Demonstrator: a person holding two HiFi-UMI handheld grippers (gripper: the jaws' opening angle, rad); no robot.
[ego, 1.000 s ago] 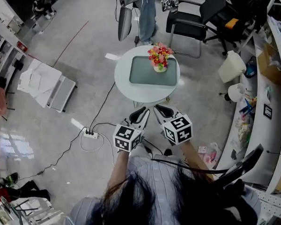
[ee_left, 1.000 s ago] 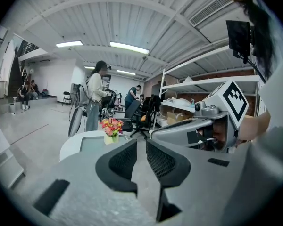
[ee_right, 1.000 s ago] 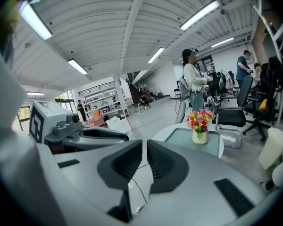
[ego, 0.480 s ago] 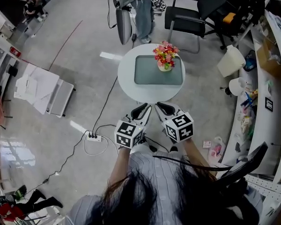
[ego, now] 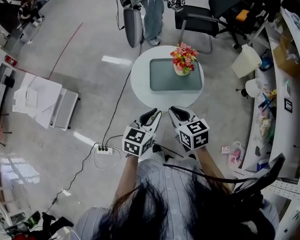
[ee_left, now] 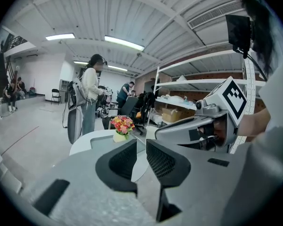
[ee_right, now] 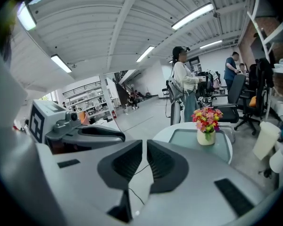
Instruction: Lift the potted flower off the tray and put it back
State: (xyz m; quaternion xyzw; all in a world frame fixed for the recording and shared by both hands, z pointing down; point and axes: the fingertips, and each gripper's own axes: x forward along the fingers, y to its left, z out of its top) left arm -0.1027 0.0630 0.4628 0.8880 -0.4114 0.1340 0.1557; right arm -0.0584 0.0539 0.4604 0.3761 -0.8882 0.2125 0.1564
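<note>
A potted flower (ego: 184, 59), pink, red and yellow blooms in a small cream pot, stands at the far right corner of a grey-green tray (ego: 170, 84) on a round white table (ego: 140, 79). My left gripper (ego: 151, 115) and right gripper (ego: 176, 111) hang side by side just short of the table's near edge, both shut and empty. The left gripper view has the flower (ee_left: 122, 126) beyond its closed jaws (ee_left: 141, 150). The flower (ee_right: 206, 121) sits upright on the tray (ee_right: 191, 140) to the right of the closed jaws (ee_right: 145, 157) in the right gripper view.
A person in jeans (ego: 152, 6) stands just beyond the table, next to a grey upright case (ego: 133, 26). A black chair (ego: 202, 16) is behind the table. A white bin (ego: 246, 61) and cluttered shelving stand at the right. A power strip (ego: 104, 149) and cables lie on the floor.
Both grippers have advanced together toward the table, staying shut. The table and flower now sit further right in the head view.
</note>
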